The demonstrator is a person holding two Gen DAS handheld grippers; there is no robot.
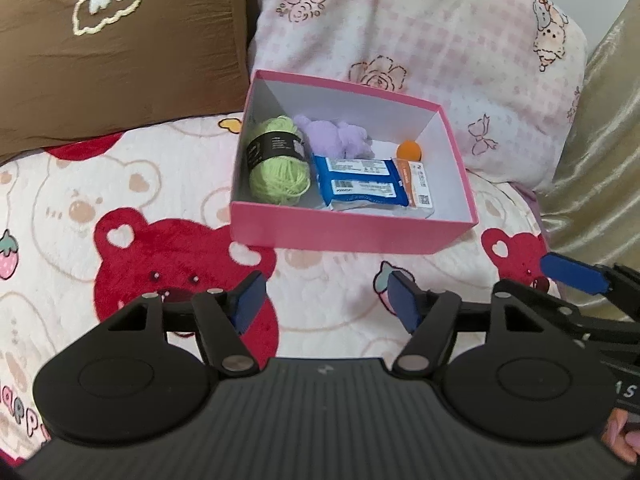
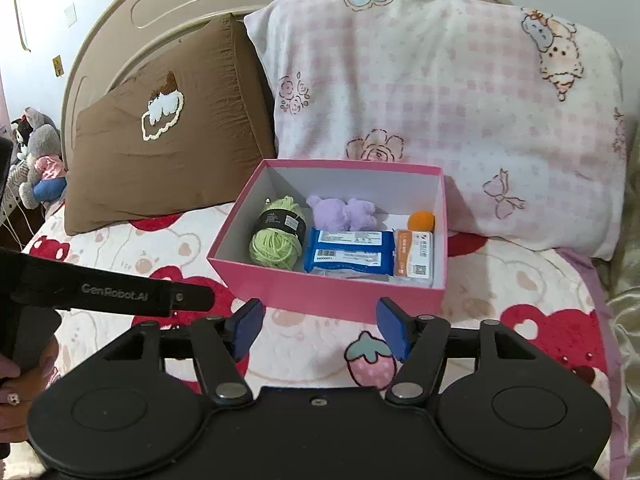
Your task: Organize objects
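One pink box (image 2: 320, 296) sits on the bed, and it holds five things — one ball of green yarn (image 2: 276, 240), one purple plush toy (image 2: 344, 214), one blue packet (image 2: 348, 256), one orange-and-white packet (image 2: 414, 258), one small orange ball (image 2: 420, 220). Two pillows lie at the head edge — one brown pillow (image 2: 168, 152), one pink pillow (image 2: 460, 112).

Pink box (image 2: 320, 296): matt cardboard, white paper lining. Inside box: fuzzy green yarn (image 2: 276, 246) with glossy black band, plush purple toy (image 2: 344, 214), shiny blue plastic packets (image 2: 348, 256). Blanket (image 1: 120, 208) under box: soft fleece. Brown pillow (image 2: 180, 152) left of box: crinkled matt cloth. Tongs (image 2: 320, 326): matt black plastic, metal rivets.
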